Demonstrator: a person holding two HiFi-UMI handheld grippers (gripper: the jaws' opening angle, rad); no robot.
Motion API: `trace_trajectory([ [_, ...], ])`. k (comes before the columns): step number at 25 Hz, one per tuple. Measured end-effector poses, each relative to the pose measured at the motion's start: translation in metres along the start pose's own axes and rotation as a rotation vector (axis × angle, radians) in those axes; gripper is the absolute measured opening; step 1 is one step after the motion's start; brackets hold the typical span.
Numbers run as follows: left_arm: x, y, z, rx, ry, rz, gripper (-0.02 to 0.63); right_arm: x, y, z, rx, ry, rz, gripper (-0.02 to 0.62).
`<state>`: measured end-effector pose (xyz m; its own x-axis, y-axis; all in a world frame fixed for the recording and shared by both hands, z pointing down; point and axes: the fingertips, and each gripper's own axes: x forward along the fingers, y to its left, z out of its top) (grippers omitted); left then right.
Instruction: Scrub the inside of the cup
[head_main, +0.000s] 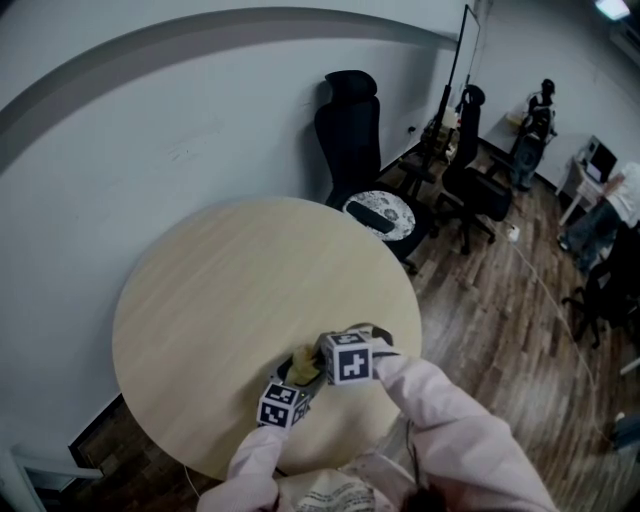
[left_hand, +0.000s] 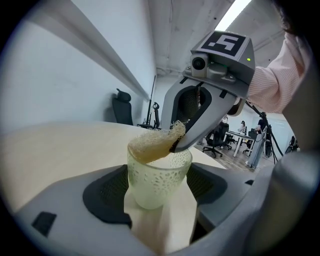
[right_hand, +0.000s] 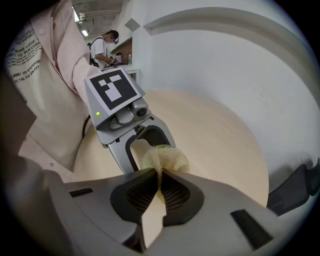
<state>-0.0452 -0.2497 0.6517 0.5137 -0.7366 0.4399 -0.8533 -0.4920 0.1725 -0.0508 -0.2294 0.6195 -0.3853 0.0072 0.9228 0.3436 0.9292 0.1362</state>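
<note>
Cup (left_hand: 157, 184) upright, mouth up, sponge (left_hand: 150, 145) tilted across rim

Pale green translucent cup (left_hand: 159, 182) with dotted texture stands upright; yellowish porous sponge (left_hand: 152, 143) rests tilted over its rim

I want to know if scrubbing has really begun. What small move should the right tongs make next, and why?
Probably push the sponge straight down into the cup. The left tongs grip the cup and the right tongs pinch the sponge, but it lies across the rim, mostly above it, so it likely isn't rubbing the inner wall yet.
</note>
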Motion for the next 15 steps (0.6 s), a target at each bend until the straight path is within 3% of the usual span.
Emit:
trace_trajectory([
  [7,0.000,0.002,0.000,0.011,-0.005,0.009,0.364,0.002,-0.002,-0.001,0.018,0.054,0.034,0.026],
  [15,-0.001,0.002,-0.001,-0.001,0.002,0.001,0.364,0.005,-0.008,0.010,0.067,0.039,0.069,0.026],
])
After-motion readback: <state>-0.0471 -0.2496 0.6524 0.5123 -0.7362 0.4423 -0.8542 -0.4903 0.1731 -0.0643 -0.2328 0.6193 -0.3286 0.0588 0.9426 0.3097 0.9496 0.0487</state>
